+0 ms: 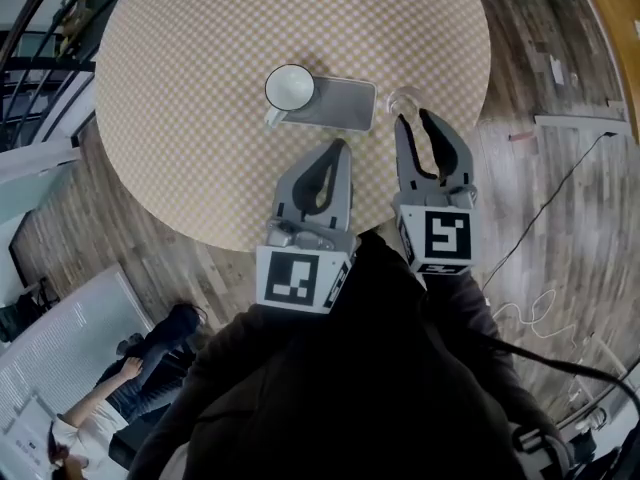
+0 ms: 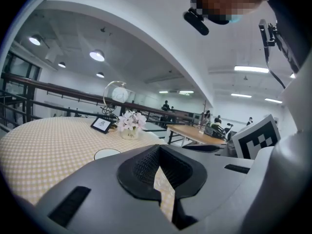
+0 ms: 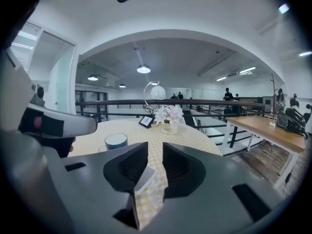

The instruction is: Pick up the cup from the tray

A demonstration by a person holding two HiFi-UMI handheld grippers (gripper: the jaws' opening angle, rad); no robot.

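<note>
A white cup [image 1: 289, 88] with a handle stands on the left end of a flat grey tray [image 1: 340, 104] on the round checkered table [image 1: 200, 68]. My left gripper [image 1: 340, 148] hovers just short of the tray's near edge, jaws shut and empty. To its right, my right gripper [image 1: 414, 118] stands open with a small gap by the tray's right end, nothing between its fingers. The right gripper view has the cup [image 3: 116, 141] ahead to the left and a tray corner [image 3: 145, 178] low between the jaws. In the left gripper view only the cup's rim [image 2: 107, 153] shows.
A small clear object [image 1: 403, 98] sits on the table just past my right fingertips. A vase of pale flowers [image 3: 168, 118] and a small framed stand [image 3: 146, 121] are at the table's far side. A railing [image 3: 219, 104] runs behind. A cable [image 1: 560, 198] lies on the wooden floor at right.
</note>
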